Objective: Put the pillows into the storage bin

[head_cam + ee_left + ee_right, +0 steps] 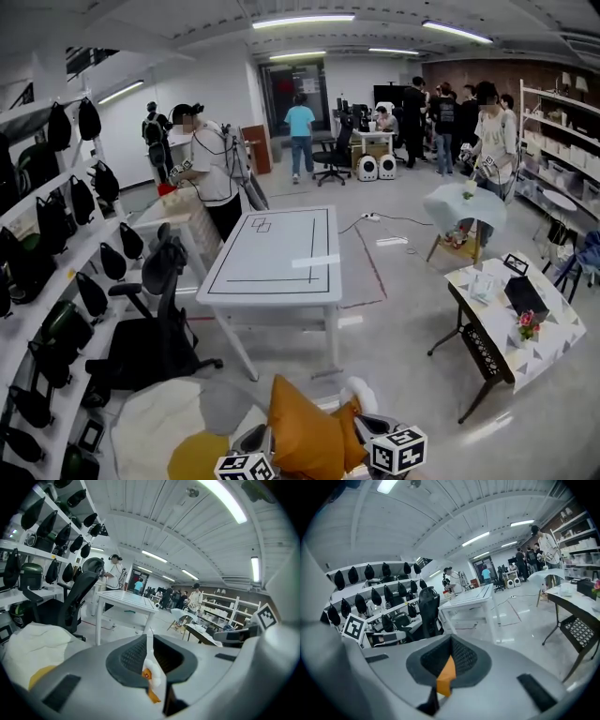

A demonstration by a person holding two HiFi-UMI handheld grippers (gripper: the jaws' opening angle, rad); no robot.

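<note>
The left gripper (149, 666) has its jaws pressed together on a thin fold of white and orange fabric. The right gripper (448, 665) is clamped just as tightly on a fold of plain orange fabric. In the head view the orange pillow (305, 433) stands upright between the two grippers at the bottom edge, held off the floor by its two sides, with each marker cube just beside it.

Long wall shelves (56, 281) run down the left side, hung with black bags. A white table (277, 253) with black lines on its top stands in the middle of the floor, beyond the pillow. A black office chair (150, 323) sits between the table and the shelves. To the right is a side table (517, 330) under a patterned cloth, with a black box (523, 295) and a small pink-flowered plant (527, 324) on it. A cream pillow with a yellow patch (173, 427) lies low at the left, near the chair's base and just beside the left gripper. Several people stand at the far end of the room.
</note>
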